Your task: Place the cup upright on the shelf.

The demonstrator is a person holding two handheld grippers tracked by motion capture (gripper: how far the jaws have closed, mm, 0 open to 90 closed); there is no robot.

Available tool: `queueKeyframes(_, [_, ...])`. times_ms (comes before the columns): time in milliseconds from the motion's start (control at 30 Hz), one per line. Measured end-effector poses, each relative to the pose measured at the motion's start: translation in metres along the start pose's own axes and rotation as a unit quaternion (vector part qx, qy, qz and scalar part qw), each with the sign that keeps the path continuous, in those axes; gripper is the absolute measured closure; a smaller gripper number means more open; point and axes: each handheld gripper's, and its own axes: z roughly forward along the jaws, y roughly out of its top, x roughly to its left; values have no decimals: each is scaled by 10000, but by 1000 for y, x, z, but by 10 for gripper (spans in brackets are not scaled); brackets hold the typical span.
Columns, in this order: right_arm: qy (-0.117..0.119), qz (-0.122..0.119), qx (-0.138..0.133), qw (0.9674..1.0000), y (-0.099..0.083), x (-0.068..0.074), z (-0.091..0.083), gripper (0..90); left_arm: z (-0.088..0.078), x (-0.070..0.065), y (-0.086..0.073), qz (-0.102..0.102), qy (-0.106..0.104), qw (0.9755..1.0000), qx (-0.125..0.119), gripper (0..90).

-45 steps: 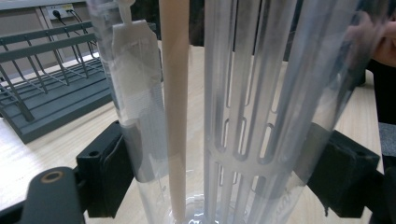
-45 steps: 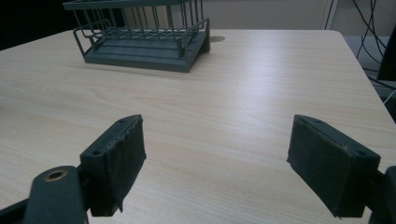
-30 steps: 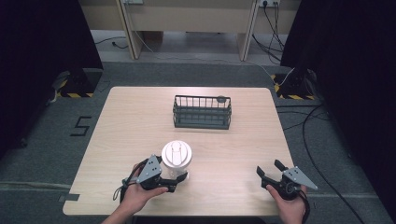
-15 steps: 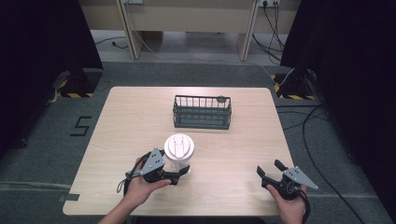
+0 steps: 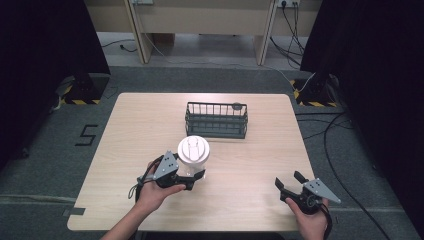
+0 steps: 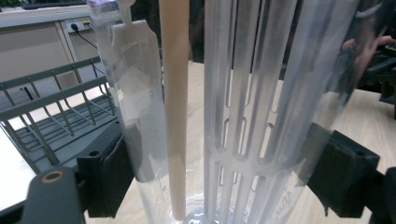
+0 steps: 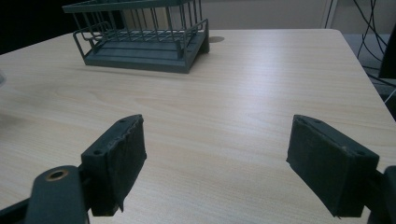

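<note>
Fingers (image 6: 105, 179) of the left gripper (image 5: 187, 181) clamped on the clear jug (image 5: 193, 155), right gripper (image 5: 291, 187) fingers wide apart, empty.

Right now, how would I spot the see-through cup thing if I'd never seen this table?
Find the wooden table with the dark wire basket near its far edge. Nearer the person, the left gripper clamps a clear plastic container. Its round white lid sets it apart.

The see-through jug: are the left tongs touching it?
Touching. The left gripper view shows both black pads pressed against the sides of the see-through jug. In the high view the left tongs close around its base.
</note>
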Motion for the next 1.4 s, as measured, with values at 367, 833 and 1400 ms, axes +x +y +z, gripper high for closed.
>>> queueKeyframes(367, [4,3,-1,10000,0,0,0,200,5,8,8,23,78,10000,-31,177])
queueKeyframes(833, [10,17,7,10000,0,-1,0,202,13,15,17,18,136,9999,-84,177])
queueKeyframes(1400, [10,51,15,10000,0,-1,0,203,24,25,26,4,214,9997,-124,177])
